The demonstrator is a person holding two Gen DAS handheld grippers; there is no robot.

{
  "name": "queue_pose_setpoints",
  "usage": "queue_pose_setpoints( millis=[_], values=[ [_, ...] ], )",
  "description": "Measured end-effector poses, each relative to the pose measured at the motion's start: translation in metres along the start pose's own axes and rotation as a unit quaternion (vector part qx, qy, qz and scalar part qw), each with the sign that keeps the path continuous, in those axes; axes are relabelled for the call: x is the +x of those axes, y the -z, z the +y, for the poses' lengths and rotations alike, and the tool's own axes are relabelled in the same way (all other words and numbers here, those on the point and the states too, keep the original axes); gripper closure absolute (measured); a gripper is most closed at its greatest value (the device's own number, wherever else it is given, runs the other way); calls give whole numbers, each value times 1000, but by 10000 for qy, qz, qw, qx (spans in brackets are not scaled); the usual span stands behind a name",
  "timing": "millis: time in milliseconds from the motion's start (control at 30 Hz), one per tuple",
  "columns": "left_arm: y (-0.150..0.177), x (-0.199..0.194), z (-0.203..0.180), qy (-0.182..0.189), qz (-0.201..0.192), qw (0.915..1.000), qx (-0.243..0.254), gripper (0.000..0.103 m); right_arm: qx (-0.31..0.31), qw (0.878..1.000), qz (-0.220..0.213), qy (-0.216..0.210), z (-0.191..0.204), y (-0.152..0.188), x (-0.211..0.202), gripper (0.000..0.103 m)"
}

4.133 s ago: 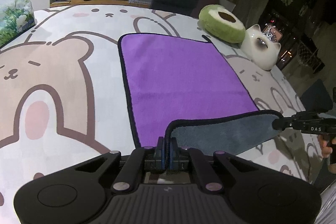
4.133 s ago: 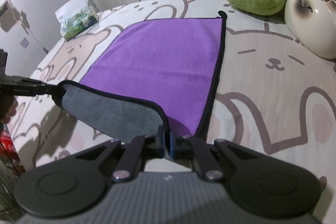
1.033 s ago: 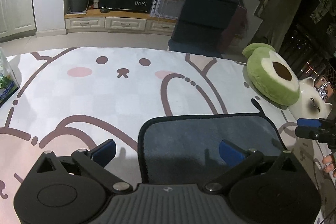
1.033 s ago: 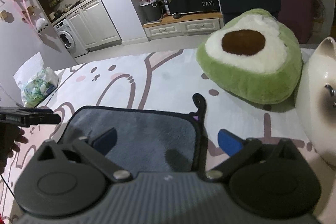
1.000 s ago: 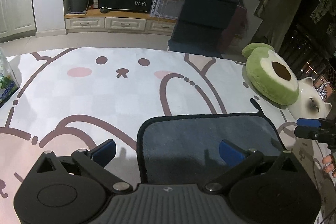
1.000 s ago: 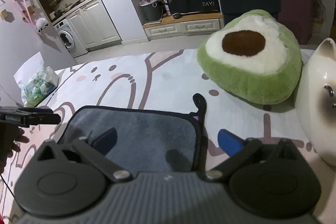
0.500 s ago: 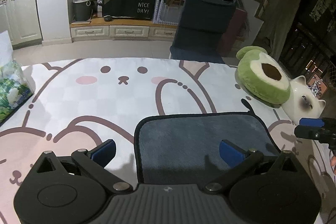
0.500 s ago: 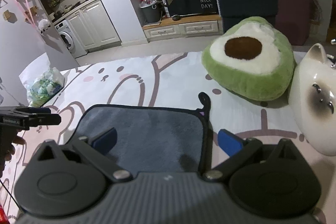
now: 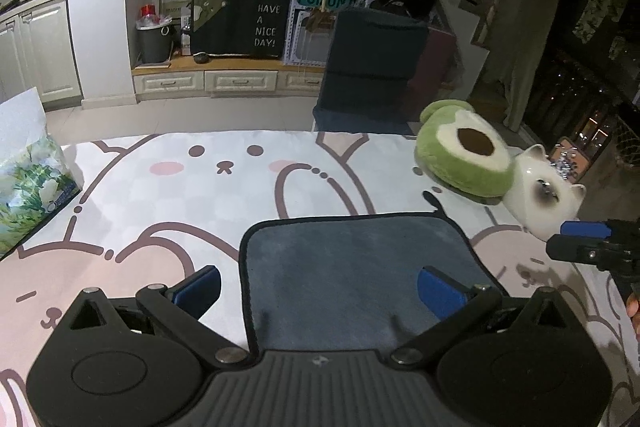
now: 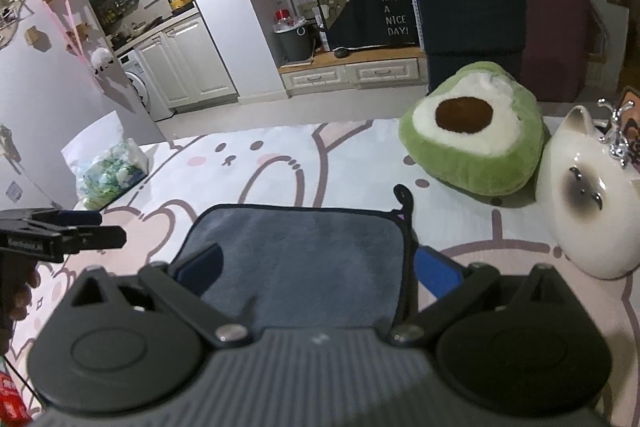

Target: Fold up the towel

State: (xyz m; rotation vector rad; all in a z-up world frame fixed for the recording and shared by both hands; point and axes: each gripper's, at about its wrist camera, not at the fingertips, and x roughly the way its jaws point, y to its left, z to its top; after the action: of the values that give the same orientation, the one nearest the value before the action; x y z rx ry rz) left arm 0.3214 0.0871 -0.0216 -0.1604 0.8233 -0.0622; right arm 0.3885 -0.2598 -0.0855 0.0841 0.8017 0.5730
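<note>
Bunny-print tablecloth (image 9: 168,203), towel (image 9: 352,267) now folded grey-side-up.

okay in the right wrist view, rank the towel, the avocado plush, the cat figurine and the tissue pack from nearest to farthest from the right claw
1. towel: directly under the open right claw.
2. cat figurine: right side.
3. avocado plush: ahead, right.
4. tissue pack: far left, at the table edge.
</note>
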Motion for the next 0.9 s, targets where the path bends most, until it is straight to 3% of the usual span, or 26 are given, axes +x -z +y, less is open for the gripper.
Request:
queue_pose_setpoints(
  millis=[900],
  values=[
    [41, -91, -47, -189, -218, 9995, 154, 0, -68, 9995, -306, 16, 30, 44, -93, 0]
  ],
)
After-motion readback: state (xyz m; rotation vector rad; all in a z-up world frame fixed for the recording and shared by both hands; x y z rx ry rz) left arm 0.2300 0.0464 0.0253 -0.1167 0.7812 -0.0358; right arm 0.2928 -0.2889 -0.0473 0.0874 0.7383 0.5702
